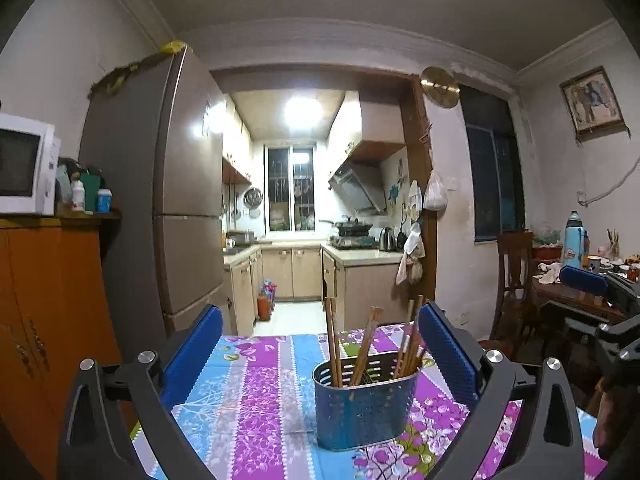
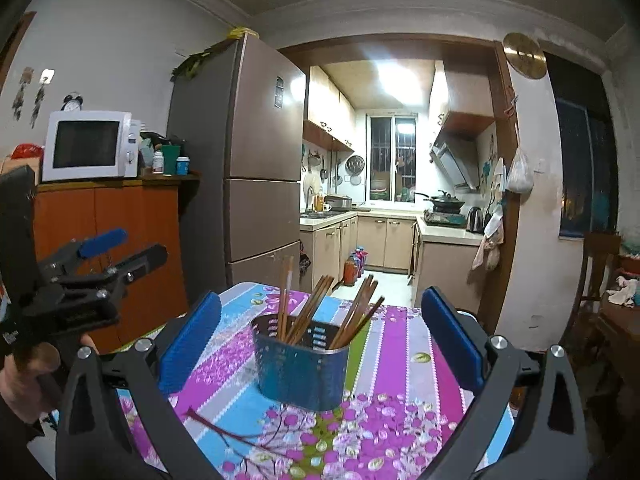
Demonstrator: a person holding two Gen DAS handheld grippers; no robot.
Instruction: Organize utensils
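A blue perforated metal utensil holder (image 1: 365,404) stands upright on the floral tablecloth (image 1: 256,400), with several wooden chopsticks (image 1: 362,354) standing in it. It also shows in the right wrist view (image 2: 302,364) with its chopsticks (image 2: 316,312). My left gripper (image 1: 320,344) is open and empty, its blue pads wide apart, the holder in front between them, nearer the right pad. My right gripper (image 2: 320,328) is open and empty, held back from the holder. The left gripper also appears at the left of the right wrist view (image 2: 108,248), held by a hand.
A brown fridge (image 1: 176,200) and an orange cabinet (image 1: 44,300) with a white microwave (image 1: 24,164) stand at the left. A kitchen lies behind the table. A wooden chair (image 1: 516,276) and a cluttered side table (image 1: 576,280) stand at the right.
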